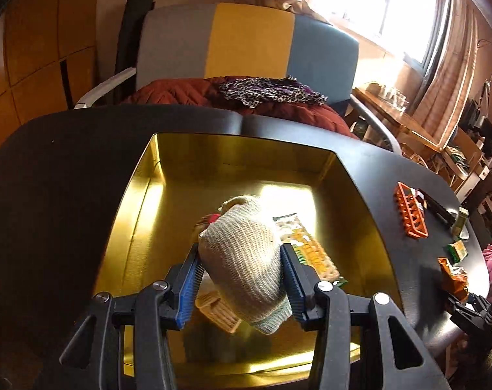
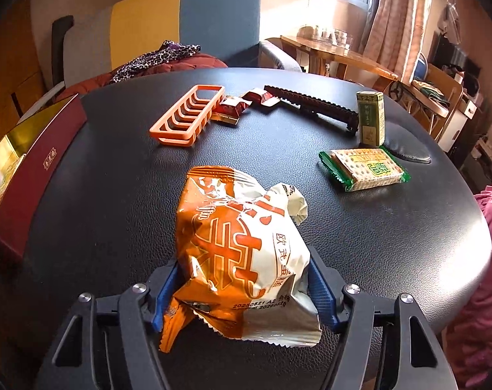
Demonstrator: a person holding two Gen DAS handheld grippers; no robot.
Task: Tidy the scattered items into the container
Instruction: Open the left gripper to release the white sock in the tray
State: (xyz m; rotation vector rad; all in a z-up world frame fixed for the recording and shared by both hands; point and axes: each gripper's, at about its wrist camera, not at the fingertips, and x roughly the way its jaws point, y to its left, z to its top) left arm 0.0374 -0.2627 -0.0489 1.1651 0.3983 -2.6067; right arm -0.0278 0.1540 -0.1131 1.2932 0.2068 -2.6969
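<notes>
My left gripper (image 1: pixel 241 260) is shut on a beige knitted cloth (image 1: pixel 242 256) and holds it over the gold-lined box (image 1: pixel 142 201). A cracker pack (image 1: pixel 314 253) and other small items lie inside the box. My right gripper (image 2: pixel 242 266) is shut on an orange-and-white snack bag (image 2: pixel 242 260) over the black table (image 2: pixel 375 227). The box shows in the right wrist view as a dark red wall (image 2: pixel 34 175) at the left.
On the table lie an orange plastic rack (image 2: pixel 187 115), red candy wrappers (image 2: pixel 242 104), a long black rail (image 2: pixel 314 105), an upright green box (image 2: pixel 371 118) and a green cracker pack (image 2: pixel 364 169). A chair (image 1: pixel 246 42) with clothes stands behind the table.
</notes>
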